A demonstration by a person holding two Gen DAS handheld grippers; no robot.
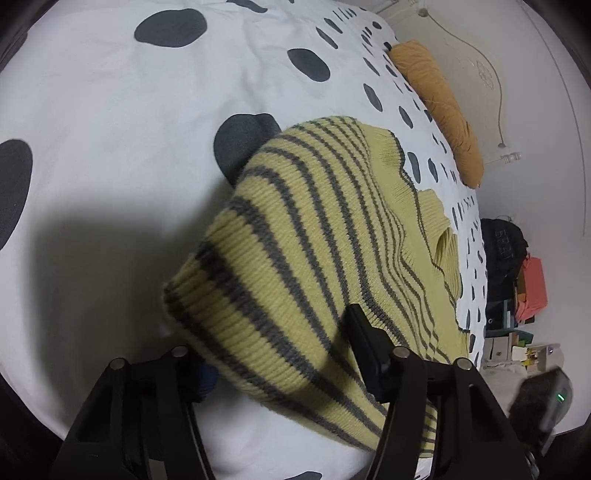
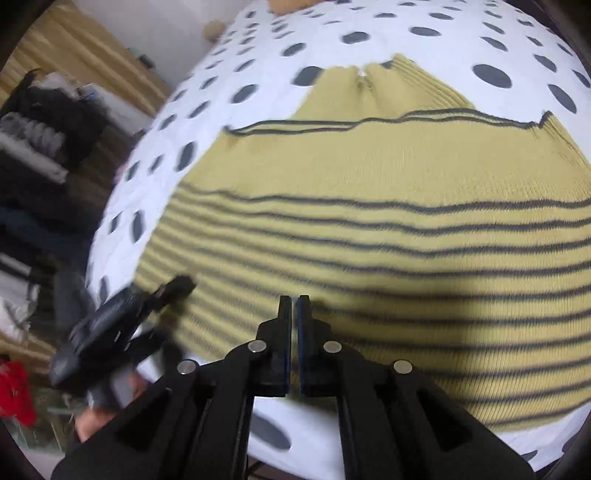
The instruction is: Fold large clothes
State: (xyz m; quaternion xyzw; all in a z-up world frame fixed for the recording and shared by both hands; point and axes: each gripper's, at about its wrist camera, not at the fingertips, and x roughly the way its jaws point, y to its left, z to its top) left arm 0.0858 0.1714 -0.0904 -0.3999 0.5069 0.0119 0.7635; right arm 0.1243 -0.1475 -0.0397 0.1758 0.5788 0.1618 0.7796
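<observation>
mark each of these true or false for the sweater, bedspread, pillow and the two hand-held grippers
1. The sweater is yellow with dark stripes. True.
2. The bedspread is plain blue. False: white with dark spots.
3. The right hand-held gripper has its jaws shut. True.
4. The left hand-held gripper has sweater fabric between its fingers. True.
5. The orange pillow lies on top of the sweater. False: it lies apart, at the bed's far edge.

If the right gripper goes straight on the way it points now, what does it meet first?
Most likely the striped yellow sweater on the spotted bedcover: the shut right gripper points down at its near edge. Depth is unclear.
</observation>
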